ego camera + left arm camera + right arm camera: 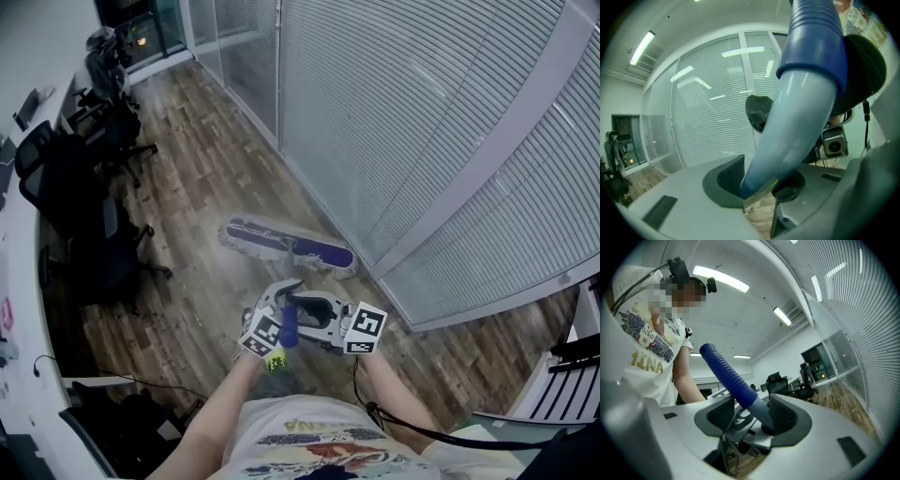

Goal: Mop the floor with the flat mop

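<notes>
The flat mop's head lay flat on the wooden floor, just ahead of the person and close beside the foot of the glass wall with closed blinds that ran along the right. The head was long and pale-fringed with a dark blue top, set slantwise, its left end farther off than its right.

The mop's handle came back toward the person, its ribbed blue grip at the near end. Both grippers were closed on it, near each other. The left gripper pinched the pale shaft just below the blue grip, with the shaft sitting between its 2 dark pads. The right gripper clamped the handle where the blue grip met the grey shaft, and the grip slanted up and left out of its jaws toward the person's printed white shirt.

A black cable trailed from near the right gripper back past the person's right side. Black office chairs stood along the left, beside a white desk.
</notes>
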Motion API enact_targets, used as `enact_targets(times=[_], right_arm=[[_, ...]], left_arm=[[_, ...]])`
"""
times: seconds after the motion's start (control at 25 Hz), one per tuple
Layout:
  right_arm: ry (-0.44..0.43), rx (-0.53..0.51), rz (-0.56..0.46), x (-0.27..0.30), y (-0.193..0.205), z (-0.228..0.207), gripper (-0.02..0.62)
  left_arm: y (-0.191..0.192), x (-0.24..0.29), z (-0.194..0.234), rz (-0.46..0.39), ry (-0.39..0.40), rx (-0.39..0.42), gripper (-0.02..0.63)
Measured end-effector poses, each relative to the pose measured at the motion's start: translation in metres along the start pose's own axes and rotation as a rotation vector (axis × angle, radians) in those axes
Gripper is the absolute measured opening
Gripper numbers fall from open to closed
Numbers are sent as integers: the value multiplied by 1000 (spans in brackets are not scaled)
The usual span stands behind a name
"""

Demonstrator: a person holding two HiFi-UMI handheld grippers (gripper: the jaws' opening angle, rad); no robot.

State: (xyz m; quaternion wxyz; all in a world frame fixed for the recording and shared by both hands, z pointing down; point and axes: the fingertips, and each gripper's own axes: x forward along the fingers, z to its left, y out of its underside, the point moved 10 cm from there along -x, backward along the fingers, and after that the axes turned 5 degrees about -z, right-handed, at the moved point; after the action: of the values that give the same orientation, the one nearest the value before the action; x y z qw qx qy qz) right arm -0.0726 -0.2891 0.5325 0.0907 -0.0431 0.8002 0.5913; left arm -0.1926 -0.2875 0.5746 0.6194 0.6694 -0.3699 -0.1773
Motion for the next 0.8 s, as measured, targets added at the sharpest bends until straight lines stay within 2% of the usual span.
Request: enact_targets(times=[0.2, 0.36, 0.64, 0.8], right_arm=[[44, -1, -46, 31, -17, -49, 221], [75, -6, -60, 42, -20, -67, 221], [114, -3, -56, 41, -11, -68, 221], [120, 2, -58, 32, -8, -49, 221]], left_arm=[[-5, 15, 61, -25, 41, -5, 89], [-7, 22, 87, -32, 78, 14, 91], [3, 28, 89, 21, 121, 37, 94], [1, 22, 71, 40, 126, 62, 94]])
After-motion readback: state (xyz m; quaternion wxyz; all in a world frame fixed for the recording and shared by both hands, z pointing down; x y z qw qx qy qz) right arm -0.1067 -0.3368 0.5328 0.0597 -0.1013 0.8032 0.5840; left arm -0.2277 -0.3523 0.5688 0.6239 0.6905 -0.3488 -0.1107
